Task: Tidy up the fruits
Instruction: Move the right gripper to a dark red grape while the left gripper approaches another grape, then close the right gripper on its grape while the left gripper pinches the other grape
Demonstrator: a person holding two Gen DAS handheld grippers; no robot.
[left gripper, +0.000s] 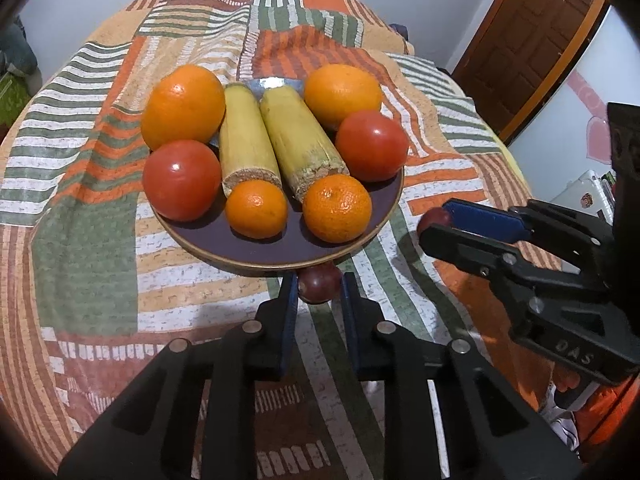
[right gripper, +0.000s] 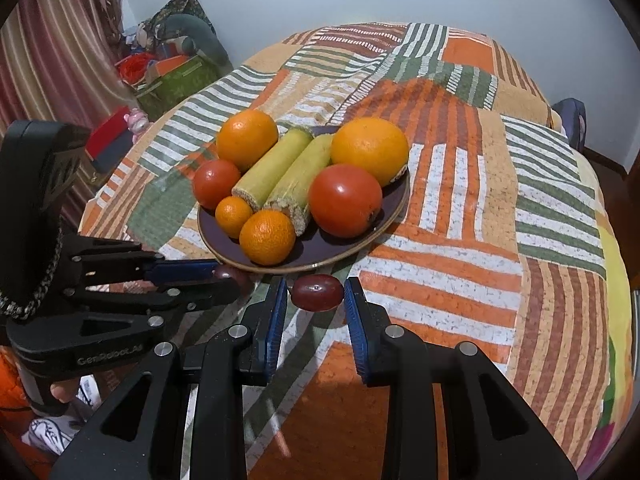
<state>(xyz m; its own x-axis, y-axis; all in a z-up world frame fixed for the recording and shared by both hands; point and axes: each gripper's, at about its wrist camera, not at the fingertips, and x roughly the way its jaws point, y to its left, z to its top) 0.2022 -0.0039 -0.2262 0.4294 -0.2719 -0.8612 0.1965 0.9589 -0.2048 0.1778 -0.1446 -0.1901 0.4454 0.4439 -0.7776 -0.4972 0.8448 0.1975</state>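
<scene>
Now each parted gripper, left [left gripper: 319,286] and right [right gripper: 316,292], brackets a dark red fruit [left gripper: 319,289] ungrasped.

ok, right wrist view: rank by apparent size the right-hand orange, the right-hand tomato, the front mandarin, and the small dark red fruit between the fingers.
1-2. right-hand orange and right-hand tomato: look alike; the tomato is nearer, so unsure.
3. front mandarin.
4. small dark red fruit, smallest despite being nearest.
</scene>
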